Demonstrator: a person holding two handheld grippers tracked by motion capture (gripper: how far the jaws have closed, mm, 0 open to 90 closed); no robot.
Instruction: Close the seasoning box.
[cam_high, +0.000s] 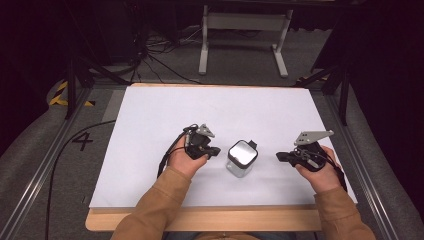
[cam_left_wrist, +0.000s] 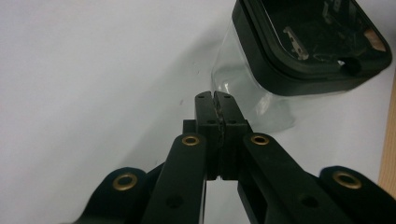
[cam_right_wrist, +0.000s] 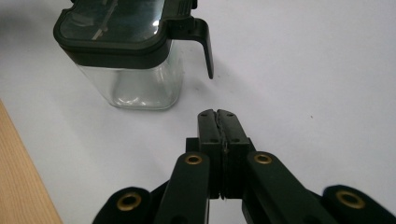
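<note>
A clear square container (cam_high: 241, 159) with a black lid and a black side clasp stands upright on the white table top (cam_high: 220, 110), between my two hands. My left gripper (cam_high: 216, 150) lies just left of it, jaws pressed together on nothing. In the left gripper view the tips (cam_left_wrist: 215, 95) sit close to the container's glass wall (cam_left_wrist: 243, 88). My right gripper (cam_high: 280, 156) rests to the right of the container, a short gap away, also shut and empty. The right gripper view has the container (cam_right_wrist: 133, 60) at upper left, its clasp (cam_right_wrist: 205, 42) hanging beyond the tips (cam_right_wrist: 218, 113).
A wooden strip (cam_high: 200, 218) borders the table's near edge. Metal rails (cam_high: 45, 175) run along both sides. Behind the table stand a white frame's legs (cam_high: 242, 35) and loose cables (cam_high: 150, 55) on grey floor.
</note>
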